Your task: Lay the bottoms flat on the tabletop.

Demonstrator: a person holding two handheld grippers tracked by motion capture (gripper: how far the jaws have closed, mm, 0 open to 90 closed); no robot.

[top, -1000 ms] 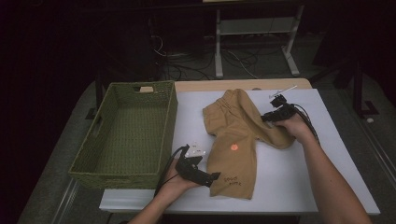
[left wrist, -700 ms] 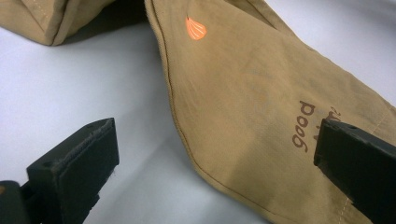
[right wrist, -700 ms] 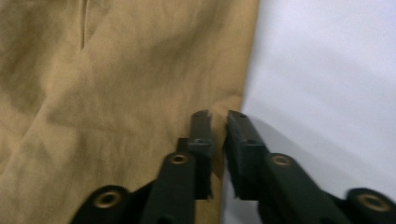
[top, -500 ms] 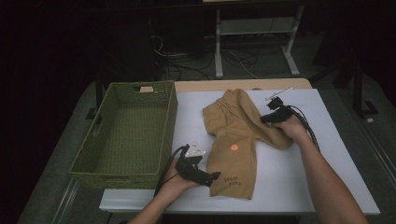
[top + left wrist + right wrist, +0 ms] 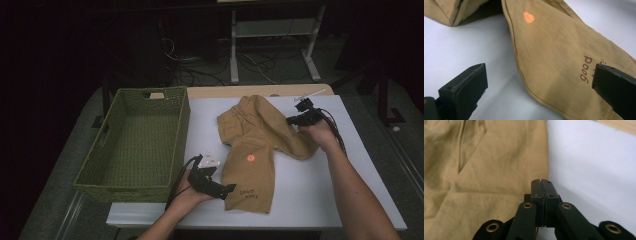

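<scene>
On the white table (image 5: 320, 195), a tan cotton pair of shorts with a small orange print (image 5: 260, 145) lies spread between the two hand-held black grippers, just right of a green woven basket (image 5: 135, 145). At the garment's far right edge, the right gripper (image 5: 541, 185) has just been closing, its jaws now pressed together; whether cloth is pinched between them cannot be told. Near the front hem, the left gripper (image 5: 536, 85) stands wide open, one jaw over the lettered fabric, one over bare table.

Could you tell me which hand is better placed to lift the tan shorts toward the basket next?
Probably right: the right tool is shut at the tan shorts' edge, while the left tool is open.
</scene>
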